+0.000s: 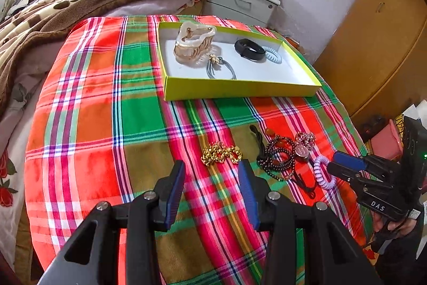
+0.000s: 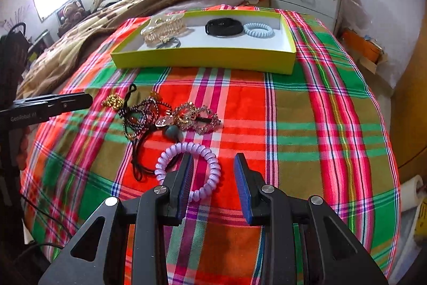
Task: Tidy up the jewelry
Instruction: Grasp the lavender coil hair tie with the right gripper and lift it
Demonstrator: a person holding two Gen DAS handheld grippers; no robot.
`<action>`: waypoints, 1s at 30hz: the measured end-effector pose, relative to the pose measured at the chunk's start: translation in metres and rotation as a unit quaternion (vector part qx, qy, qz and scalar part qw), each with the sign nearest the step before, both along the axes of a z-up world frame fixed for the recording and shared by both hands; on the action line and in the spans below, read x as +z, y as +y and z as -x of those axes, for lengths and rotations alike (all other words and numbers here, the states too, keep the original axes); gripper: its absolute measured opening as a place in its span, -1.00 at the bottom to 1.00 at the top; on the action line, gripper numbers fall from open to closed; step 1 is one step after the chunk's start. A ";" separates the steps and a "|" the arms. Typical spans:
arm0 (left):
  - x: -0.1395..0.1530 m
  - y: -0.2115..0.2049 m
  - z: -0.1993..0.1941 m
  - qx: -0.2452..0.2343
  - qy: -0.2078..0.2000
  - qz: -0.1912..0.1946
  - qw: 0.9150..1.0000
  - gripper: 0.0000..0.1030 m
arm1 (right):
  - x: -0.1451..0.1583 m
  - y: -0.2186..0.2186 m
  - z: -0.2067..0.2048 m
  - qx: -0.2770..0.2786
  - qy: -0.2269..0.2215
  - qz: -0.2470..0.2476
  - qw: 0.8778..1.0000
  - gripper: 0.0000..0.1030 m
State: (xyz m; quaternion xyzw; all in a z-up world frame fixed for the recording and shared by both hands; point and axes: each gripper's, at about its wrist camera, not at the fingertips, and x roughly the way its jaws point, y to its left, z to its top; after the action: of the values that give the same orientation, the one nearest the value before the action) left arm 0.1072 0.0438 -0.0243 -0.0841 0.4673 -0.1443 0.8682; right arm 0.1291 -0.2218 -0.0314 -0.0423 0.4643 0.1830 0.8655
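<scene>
A yellow-green box (image 1: 240, 91) (image 2: 202, 60) on the plaid cloth holds a cream hair claw (image 1: 193, 40), a grey hair tie (image 1: 221, 68), a black band (image 1: 249, 48) and a pale blue coil tie (image 1: 273, 54). Loose on the cloth lie a gold chain (image 1: 220, 151), dark beaded bracelets (image 1: 277, 156), a rhinestone piece (image 2: 197, 116) and a lilac coil tie (image 2: 210, 172). My left gripper (image 1: 210, 167) is open and empty just short of the gold chain. My right gripper (image 2: 213, 162) is open, its left finger over the lilac coil's ring.
The plaid cloth (image 1: 106, 124) covers a rounded surface that drops off at the sides. A brown blanket (image 1: 66, 4) lies on the bed behind. A white nightstand (image 1: 240, 2) stands at the back right. A wooden wardrobe (image 1: 373, 44) is to the right.
</scene>
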 end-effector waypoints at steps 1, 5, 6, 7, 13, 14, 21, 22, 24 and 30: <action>-0.001 0.001 0.001 0.001 0.001 -0.001 1.000 -0.17 | -0.001 0.002 0.001 0.000 -0.001 0.005 1.000 -0.37; -0.003 0.004 0.002 0.006 0.003 -0.002 1.000 -0.17 | -0.005 0.007 0.002 0.001 0.001 0.027 1.000 -0.37; -0.003 0.005 0.002 0.006 0.002 0.000 1.000 -0.17 | -0.005 0.008 0.002 0.001 -0.001 0.029 1.000 -0.37; -0.003 0.006 0.002 0.007 0.003 0.000 1.000 -0.17 | -0.005 0.008 0.003 0.000 -0.003 0.032 0.999 -0.37; -0.005 0.009 0.000 0.010 0.005 -0.001 1.000 -0.17 | -0.006 0.010 0.006 -0.003 -0.015 0.049 0.999 -0.75; -0.006 0.009 -0.001 0.011 0.007 -0.002 1.000 -0.17 | -0.005 0.011 0.007 -0.002 -0.017 0.052 0.999 -0.76; -0.006 0.002 -0.005 0.004 0.008 -0.017 1.000 -0.17 | 0.002 -0.006 0.007 -0.028 -0.032 0.027 0.999 -0.81; -0.006 0.000 -0.006 0.002 0.008 -0.021 1.000 -0.17 | 0.005 -0.010 0.006 -0.033 -0.034 0.020 0.999 -0.81; -0.007 -0.003 -0.009 0.000 0.009 -0.031 0.999 -0.17 | 0.010 -0.018 0.006 -0.043 -0.041 0.012 0.998 -0.81; -0.012 -0.016 -0.019 -0.013 0.014 -0.057 0.998 -0.13 | 0.016 -0.029 0.004 -0.052 -0.044 -0.011 0.998 -0.81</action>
State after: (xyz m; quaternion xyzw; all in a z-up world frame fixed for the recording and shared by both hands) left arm 0.1267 0.0274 -0.0365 -0.0305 0.4875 -0.1275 0.8632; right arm 0.1253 -0.2510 -0.0154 -0.0164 0.4250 0.1406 0.8941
